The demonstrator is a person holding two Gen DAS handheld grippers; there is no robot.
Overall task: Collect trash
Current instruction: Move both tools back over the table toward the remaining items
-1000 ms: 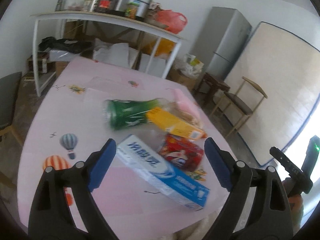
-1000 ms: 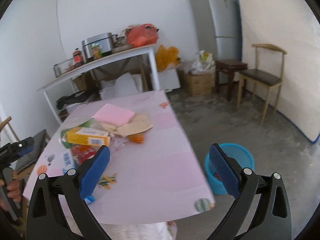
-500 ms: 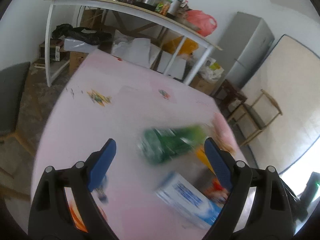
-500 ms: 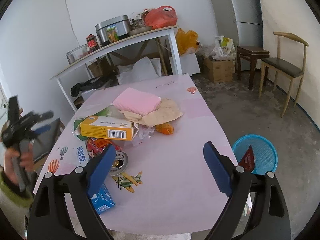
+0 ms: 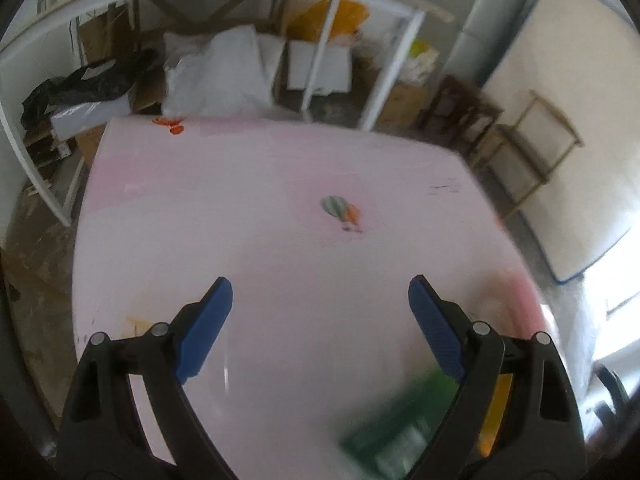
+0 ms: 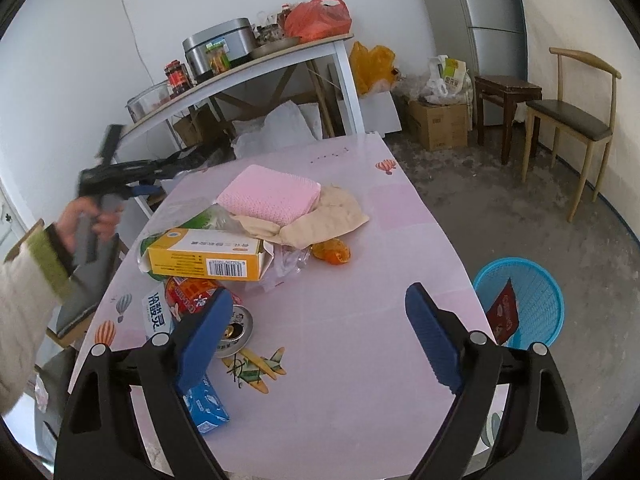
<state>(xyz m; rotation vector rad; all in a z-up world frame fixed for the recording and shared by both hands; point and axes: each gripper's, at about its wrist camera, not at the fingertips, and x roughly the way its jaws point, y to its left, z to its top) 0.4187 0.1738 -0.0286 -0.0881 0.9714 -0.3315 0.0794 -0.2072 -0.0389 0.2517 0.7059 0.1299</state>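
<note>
Both tools stood wide open, empty. Right tool (image 6: 318,312), jaws just narrowed slightly, nothing between them, hung over the surface's (image 6: 360,360) near edge. Left tool (image 5: 320,304) over bare middle. Trash clustered toward the left edge: yellow box (image 6: 208,258), red can (image 6: 192,294), pink sponge (image 6: 272,196). Blue basket (image 6: 532,292) on floor off the right edge.

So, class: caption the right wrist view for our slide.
Open right gripper above pink table of trash; blue basket on floor.
</note>
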